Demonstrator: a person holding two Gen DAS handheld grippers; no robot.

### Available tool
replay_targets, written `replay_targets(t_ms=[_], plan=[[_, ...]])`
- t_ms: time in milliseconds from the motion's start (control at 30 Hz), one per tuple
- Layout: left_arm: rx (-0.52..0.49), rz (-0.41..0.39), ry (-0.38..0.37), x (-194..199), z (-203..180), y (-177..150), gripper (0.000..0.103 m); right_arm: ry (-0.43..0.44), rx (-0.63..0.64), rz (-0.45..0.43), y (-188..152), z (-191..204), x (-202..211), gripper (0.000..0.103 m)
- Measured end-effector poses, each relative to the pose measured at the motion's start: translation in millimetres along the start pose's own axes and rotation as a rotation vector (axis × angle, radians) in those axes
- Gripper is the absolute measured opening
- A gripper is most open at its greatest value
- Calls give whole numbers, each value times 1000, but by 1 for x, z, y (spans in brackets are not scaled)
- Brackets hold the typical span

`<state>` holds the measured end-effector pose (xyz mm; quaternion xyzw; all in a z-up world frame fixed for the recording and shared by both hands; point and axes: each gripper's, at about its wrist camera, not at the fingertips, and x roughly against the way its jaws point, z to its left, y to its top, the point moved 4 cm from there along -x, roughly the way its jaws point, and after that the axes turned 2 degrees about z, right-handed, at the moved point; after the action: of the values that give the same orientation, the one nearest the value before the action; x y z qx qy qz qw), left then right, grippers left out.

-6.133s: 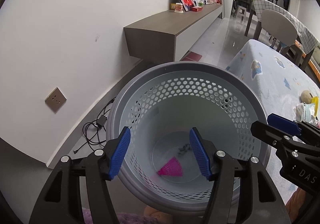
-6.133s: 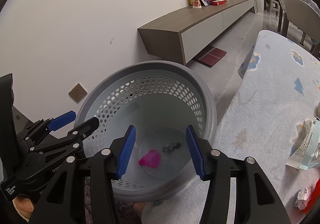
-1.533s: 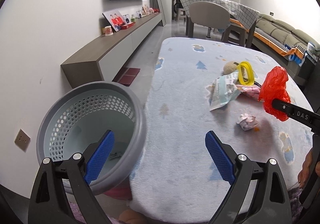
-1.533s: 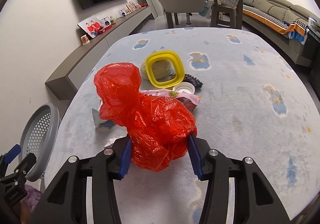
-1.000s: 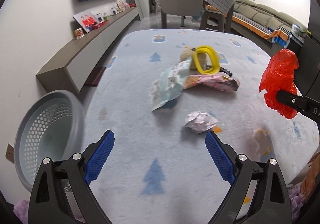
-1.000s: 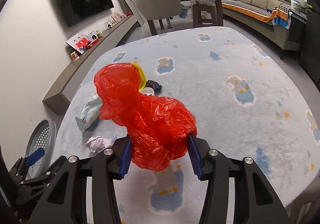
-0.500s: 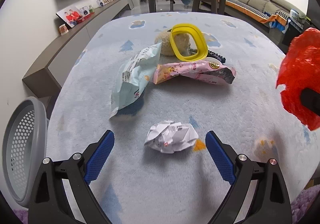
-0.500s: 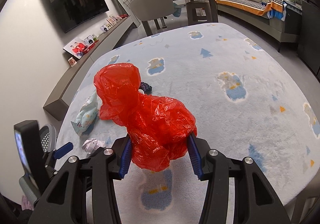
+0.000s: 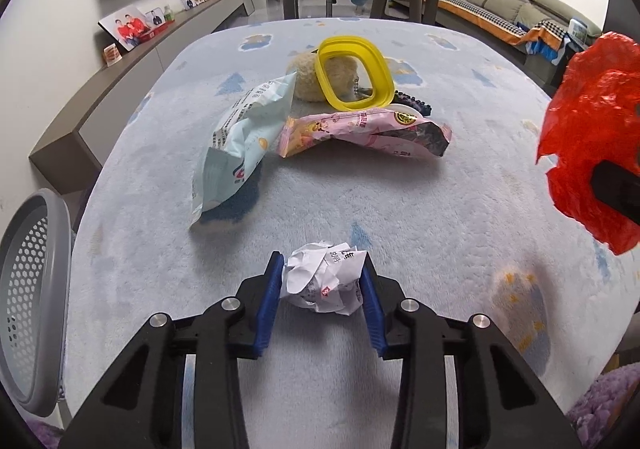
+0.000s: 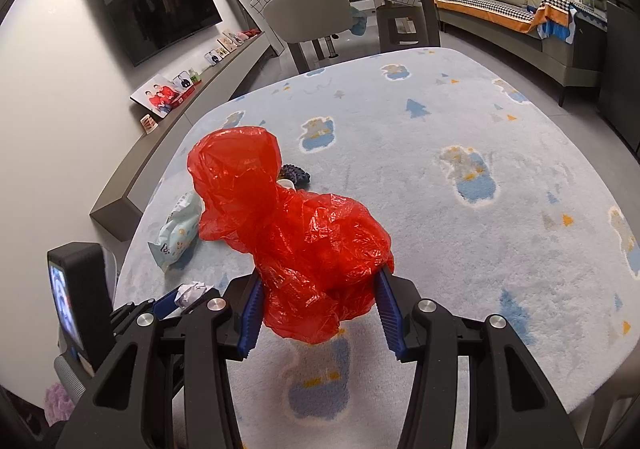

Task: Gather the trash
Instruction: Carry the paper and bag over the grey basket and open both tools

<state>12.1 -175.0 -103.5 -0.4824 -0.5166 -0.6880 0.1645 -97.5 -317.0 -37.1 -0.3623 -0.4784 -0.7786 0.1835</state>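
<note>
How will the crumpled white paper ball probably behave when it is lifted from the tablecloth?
The crumpled paper ball looks loosely wadded, so it is probably very light and may squash further. The left tool has just been closing, and its blue pads already press on both sides. The creased surface should grip well, so slipping seems unlikely.

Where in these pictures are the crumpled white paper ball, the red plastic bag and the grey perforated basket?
crumpled white paper ball (image 9: 324, 279): left wrist view, its creased middle.
red plastic bag (image 10: 316, 245): right wrist view, its bunched body.
grey perforated basket (image 9: 28, 289): left wrist view, its holed inner wall.
</note>
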Motion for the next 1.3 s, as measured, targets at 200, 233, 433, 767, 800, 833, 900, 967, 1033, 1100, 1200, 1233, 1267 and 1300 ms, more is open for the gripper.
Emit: replay_targets(t_ms=[200, 233, 433, 767, 800, 833, 900, 967, 1033, 1100, 1200, 1233, 1267, 1300], plan=[[32, -33, 25, 28, 21, -7, 37, 11, 41, 1, -2, 18, -1, 47], [37, -43, 35, 34, 27, -7, 36, 13, 51, 2, -2, 22, -2, 48], [66, -106, 115, 75, 69, -9, 36, 55, 108, 23, -6, 62, -8, 47], [196, -167, 233, 129, 168, -23, 37, 188, 263, 48, -11, 171, -11, 48], [213, -170, 244, 132, 180, -27, 37, 197, 281, 49, -12, 181, -11, 48], [227, -172, 252, 136, 188, -31, 37, 210, 299, 53, -13, 193, -12, 48], [256, -182, 270, 143, 208, -36, 37, 232, 323, 65, -13, 214, -15, 47], [277, -189, 289, 148, 225, -40, 37, 260, 350, 76, -13, 235, -19, 48], [298, -192, 302, 151, 240, -44, 37, 284, 376, 85, -13, 254, -22, 47], [320, -190, 316, 151, 255, -46, 37, 306, 410, 93, -13, 276, -27, 47], [356, -172, 345, 145, 277, -51, 37, 344, 454, 108, -14, 304, -34, 48], [371, -165, 354, 142, 285, -53, 37, 353, 467, 115, -14, 312, -37, 48], [386, -157, 359, 139, 292, -55, 37, 362, 486, 125, -15, 322, -41, 48], [400, -151, 359, 137, 297, -58, 37, 368, 500, 132, -16, 329, -44, 48]])
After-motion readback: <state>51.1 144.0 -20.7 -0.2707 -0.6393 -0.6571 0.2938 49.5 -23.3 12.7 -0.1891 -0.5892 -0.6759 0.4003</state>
